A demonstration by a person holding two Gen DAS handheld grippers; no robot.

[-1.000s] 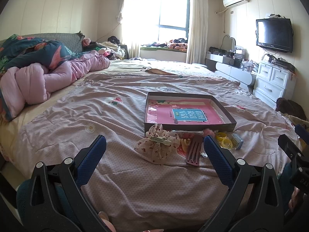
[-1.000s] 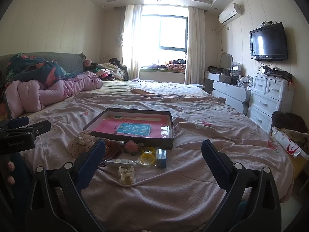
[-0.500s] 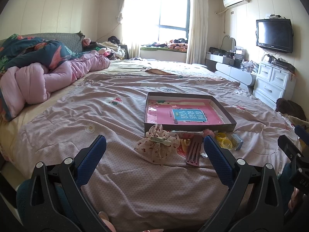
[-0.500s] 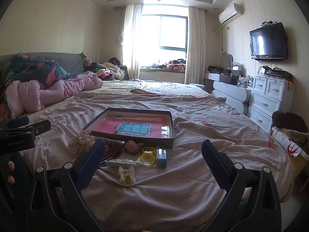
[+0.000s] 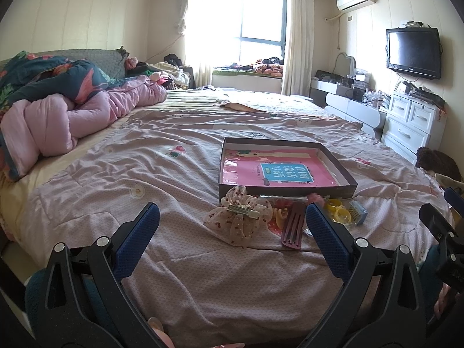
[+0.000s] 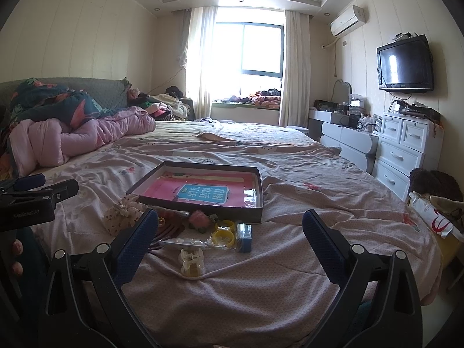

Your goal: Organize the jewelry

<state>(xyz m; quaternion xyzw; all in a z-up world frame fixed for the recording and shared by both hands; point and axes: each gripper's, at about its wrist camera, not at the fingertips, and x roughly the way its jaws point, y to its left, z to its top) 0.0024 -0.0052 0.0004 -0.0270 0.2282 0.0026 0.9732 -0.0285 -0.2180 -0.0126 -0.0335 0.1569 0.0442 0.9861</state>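
A shallow dark box (image 5: 287, 192) (image 6: 203, 210) with a pink and blue lining lies on the bed. In front of it sits a small heap of hair accessories: a floral fabric bow clip (image 5: 240, 217) (image 6: 121, 214), a mauve comb (image 5: 293, 227), yellow rings (image 5: 340, 213) (image 6: 223, 236), a small blue box (image 5: 358, 211) (image 6: 243, 233), a pink pompom (image 6: 198, 219) and a clear claw clip (image 6: 191, 261). My left gripper (image 5: 232, 233) is open, low above the bedspread, short of the bow. My right gripper (image 6: 230, 239) is open too, nothing between its fingers, just short of the claw clip.
The pink bedspread (image 5: 145, 174) is wrinkled. A rolled pink quilt (image 5: 72, 119) and a floral blanket (image 5: 52, 78) lie at the left. White drawers (image 6: 406, 150) and a wall television (image 6: 404, 63) stand at the right, with bags (image 6: 438, 203) by the bed's right edge.
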